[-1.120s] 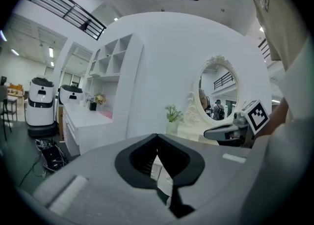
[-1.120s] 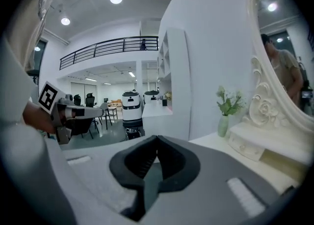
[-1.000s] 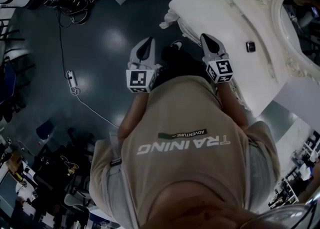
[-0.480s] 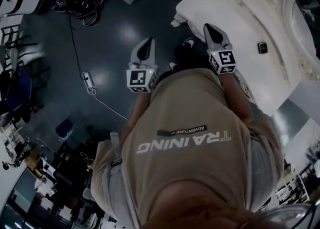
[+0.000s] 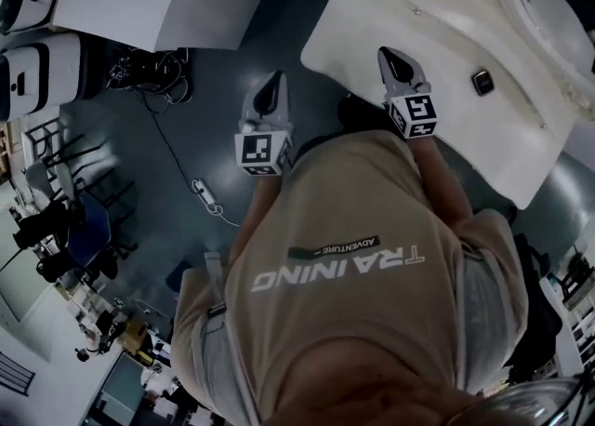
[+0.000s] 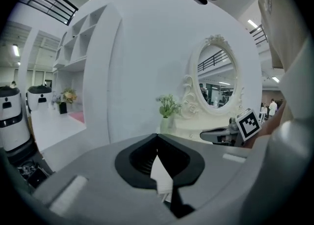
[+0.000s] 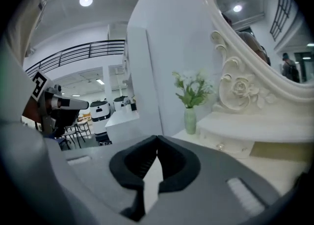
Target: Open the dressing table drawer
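Observation:
The white dressing table [image 5: 446, 38] fills the upper right of the head view, with its oval mirror [image 5: 548, 6] at the far edge. No drawer front shows from above. In the right gripper view a small knob [image 7: 219, 146] sits on the low tier under the mirror [image 7: 255, 27]. My right gripper [image 5: 390, 58] is shut and empty, with its tips over the table's near edge. My left gripper [image 5: 271, 91] is shut and empty too, held over the dark floor left of the table. From the left gripper view the table [image 6: 216, 126] stands ahead to the right.
A vase of flowers [image 7: 190, 113] stands at the table's left end and a small dark object [image 5: 481, 82] lies on its top. Cables [image 5: 149, 71] and a power strip [image 5: 206, 196] lie on the floor. White machines [image 5: 37, 33] and chairs [image 5: 65, 219] stand at the left.
The whole scene has swung in the head view as the person moved; both grippers travelled along. The right gripper's tips now lie over the table top. Both stay shut.

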Tool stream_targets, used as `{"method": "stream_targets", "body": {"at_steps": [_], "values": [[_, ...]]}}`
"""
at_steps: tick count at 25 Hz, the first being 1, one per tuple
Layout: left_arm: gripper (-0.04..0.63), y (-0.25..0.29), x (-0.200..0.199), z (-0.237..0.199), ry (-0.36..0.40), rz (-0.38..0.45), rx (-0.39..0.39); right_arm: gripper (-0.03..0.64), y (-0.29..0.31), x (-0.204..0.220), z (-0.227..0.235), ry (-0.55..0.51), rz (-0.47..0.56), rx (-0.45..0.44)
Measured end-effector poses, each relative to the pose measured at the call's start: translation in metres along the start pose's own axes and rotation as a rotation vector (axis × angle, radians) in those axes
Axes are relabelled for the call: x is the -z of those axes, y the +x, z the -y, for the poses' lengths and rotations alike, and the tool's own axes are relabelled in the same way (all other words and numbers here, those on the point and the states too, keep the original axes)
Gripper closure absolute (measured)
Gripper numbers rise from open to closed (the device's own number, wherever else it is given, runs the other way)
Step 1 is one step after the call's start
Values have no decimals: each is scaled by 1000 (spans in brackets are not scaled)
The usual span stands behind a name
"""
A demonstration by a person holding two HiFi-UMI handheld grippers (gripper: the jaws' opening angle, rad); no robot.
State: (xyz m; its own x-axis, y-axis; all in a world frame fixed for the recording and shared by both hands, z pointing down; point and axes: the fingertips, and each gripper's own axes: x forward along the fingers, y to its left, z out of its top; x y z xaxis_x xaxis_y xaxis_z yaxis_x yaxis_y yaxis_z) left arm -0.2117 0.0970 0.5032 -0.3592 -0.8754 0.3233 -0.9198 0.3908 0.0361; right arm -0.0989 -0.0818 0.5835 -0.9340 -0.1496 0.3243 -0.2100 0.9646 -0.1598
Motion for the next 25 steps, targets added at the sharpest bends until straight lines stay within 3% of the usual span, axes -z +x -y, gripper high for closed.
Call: {"method": "stream_targets", "body": {"at_steps": [8, 13, 18, 25], "values": [[588, 94, -28, 55, 106, -10, 205, 614, -20, 5, 79, 0, -5, 171], [588, 147, -52, 87, 14, 0, 340, 614, -43, 17, 112, 57, -12, 292], [588, 173, -50, 99, 61, -26, 432, 612, -57, 21, 117, 93, -7, 398], [588, 187, -67, 123, 128, 19, 604, 611, -60, 11, 118, 107, 3, 531]]}}
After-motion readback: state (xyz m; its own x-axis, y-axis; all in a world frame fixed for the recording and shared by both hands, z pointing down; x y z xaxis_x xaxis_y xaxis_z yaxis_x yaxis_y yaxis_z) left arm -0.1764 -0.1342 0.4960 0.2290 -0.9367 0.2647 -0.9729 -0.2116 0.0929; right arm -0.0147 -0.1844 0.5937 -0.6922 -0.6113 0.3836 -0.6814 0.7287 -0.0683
